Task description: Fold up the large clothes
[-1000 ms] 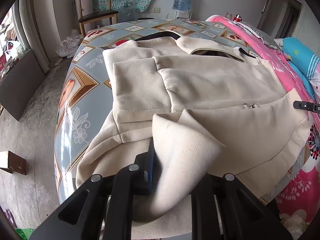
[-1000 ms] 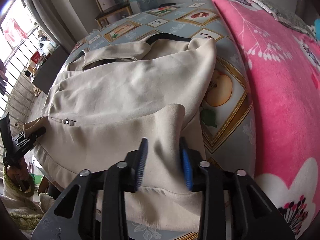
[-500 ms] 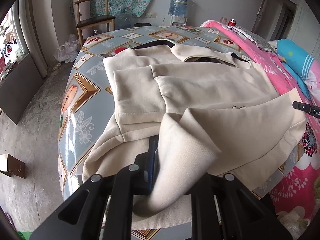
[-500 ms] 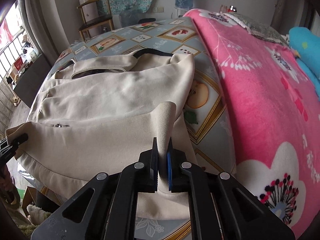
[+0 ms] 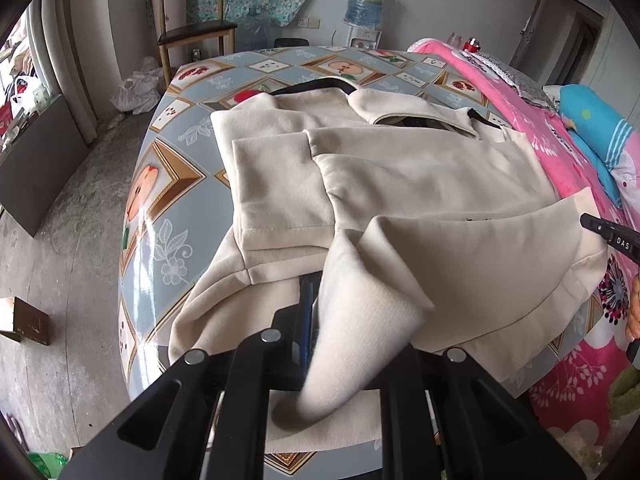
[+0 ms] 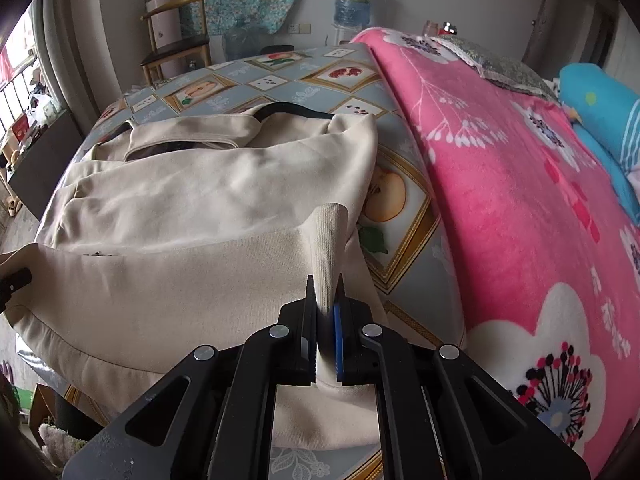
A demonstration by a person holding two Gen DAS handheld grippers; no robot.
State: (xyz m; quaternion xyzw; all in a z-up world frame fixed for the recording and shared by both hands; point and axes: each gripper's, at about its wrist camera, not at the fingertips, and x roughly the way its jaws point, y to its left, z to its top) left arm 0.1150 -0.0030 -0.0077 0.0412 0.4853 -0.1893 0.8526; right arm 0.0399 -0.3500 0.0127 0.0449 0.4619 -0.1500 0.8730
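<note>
1. My right gripper (image 6: 325,312) has just snapped shut on the hem of the big cream cloth jacket (image 6: 208,200).
2. My left gripper (image 5: 320,316) still pinches the other hem corner.
3. The jacket lies flat on the table (image 5: 160,208), ready to fold.

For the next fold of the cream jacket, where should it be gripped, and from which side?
Grip the cream jacket at its ribbed bottom hem corners, approached from the near edge of the table. The hem lies nearest, and both sleeves look already folded in. The left gripper and right gripper are each shut on a corner there.
</note>
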